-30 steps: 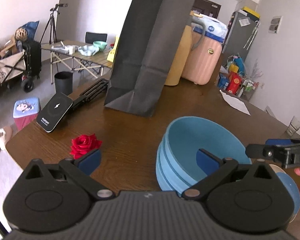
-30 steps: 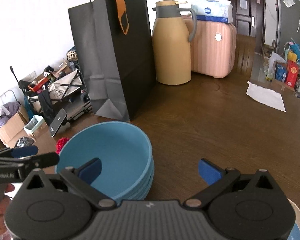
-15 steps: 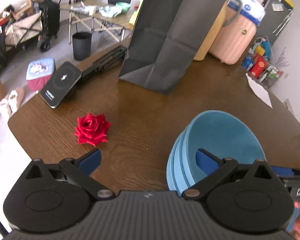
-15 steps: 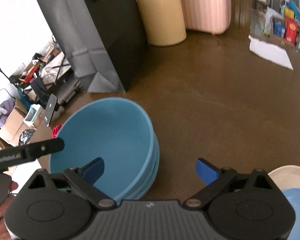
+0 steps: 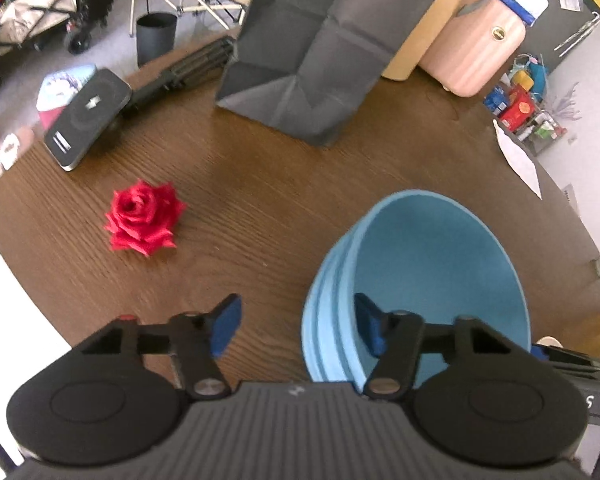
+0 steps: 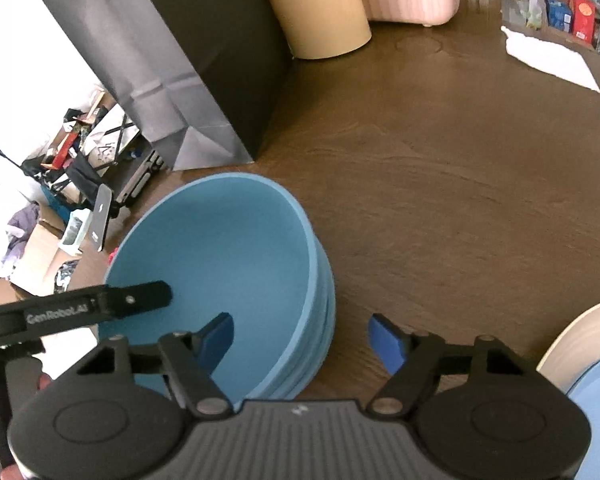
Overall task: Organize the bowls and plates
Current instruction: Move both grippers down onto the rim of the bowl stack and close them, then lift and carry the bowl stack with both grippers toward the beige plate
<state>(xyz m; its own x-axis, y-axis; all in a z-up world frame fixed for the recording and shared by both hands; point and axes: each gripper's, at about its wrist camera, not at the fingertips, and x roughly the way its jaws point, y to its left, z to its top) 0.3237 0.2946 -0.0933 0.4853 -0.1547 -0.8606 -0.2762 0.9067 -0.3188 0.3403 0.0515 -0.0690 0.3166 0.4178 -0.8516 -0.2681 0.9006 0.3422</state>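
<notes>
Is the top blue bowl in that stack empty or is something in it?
Empty. The top blue bowl shows a bare inside in both wrist views; only gripper fingers straddle its rim on each side.

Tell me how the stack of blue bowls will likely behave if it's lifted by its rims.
The stack of blue bowls looks matte, so it probably won't slip much. Several nested bowls likely make it heavy for one rim grip. Lower bowls may drop free, since each gripper straddles the rim from one side only.
</notes>
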